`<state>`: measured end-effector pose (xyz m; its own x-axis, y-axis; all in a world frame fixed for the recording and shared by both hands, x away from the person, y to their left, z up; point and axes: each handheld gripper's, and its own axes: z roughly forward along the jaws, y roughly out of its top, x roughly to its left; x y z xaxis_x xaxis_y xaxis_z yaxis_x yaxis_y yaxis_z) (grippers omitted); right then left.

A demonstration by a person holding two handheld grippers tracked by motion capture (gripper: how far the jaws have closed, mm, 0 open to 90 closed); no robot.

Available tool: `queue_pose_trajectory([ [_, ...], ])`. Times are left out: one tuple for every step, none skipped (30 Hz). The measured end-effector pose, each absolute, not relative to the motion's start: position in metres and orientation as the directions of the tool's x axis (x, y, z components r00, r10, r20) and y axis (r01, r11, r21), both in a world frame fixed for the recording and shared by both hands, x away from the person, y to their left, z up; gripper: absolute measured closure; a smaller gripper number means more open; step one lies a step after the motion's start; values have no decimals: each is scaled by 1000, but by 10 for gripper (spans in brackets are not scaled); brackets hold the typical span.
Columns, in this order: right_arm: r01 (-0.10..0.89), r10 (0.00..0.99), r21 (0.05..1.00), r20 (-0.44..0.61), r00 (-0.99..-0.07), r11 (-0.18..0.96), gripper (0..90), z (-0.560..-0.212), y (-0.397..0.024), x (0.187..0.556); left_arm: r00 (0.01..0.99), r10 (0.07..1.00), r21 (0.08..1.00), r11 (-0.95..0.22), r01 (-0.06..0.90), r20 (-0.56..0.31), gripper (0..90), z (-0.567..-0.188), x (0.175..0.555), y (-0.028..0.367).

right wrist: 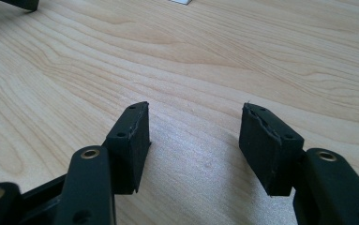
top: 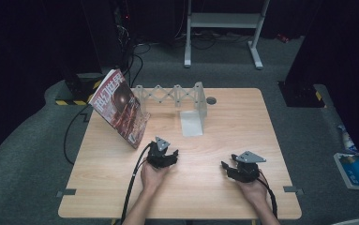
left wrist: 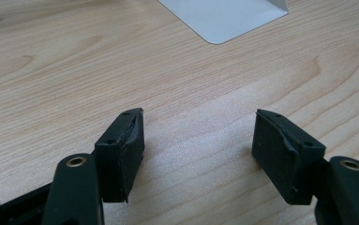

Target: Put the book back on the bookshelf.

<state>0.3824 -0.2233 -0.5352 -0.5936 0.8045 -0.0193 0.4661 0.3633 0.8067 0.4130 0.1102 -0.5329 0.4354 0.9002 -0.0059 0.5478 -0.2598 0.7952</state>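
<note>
Both forearms are reaching in over the near edge of the table [top: 97, 187], each hand lying low on the wood. The left gripper [top: 167, 157] is sitting mid-table, aiming toward the far edge, jaws apart with only bare wood between them. The right gripper [top: 228, 168], nearer the right edge, is angling leftward, jaws likewise apart and holding nothing. A magazine [top: 118, 107] is leaning near the far left corner against an expanding metal rack [top: 172, 96].
</note>
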Motion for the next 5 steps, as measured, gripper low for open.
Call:
queue_pose_trajectory([
  [466,805,807,-19,-594,363,431,-535,-223,382,433,902,797,-252,549,-12,347,-533,413,110],
  [466,804,807,-19,-594,363,431,-535,-223,382,431,902,797,-250,550,-14,347,-533,413,110],
  [465,804,807,-20,-594,363,431,-535,-223,382,427,904,798,-246,551,-16,348,-533,414,111],
  [465,804,807,-20,-594,363,431,-535,-223,382,427,904,798,-246,551,-16,348,-533,414,111],
  [464,804,808,-20,-595,364,429,-535,-223,383,420,907,798,-236,555,-24,348,-533,414,111],
])
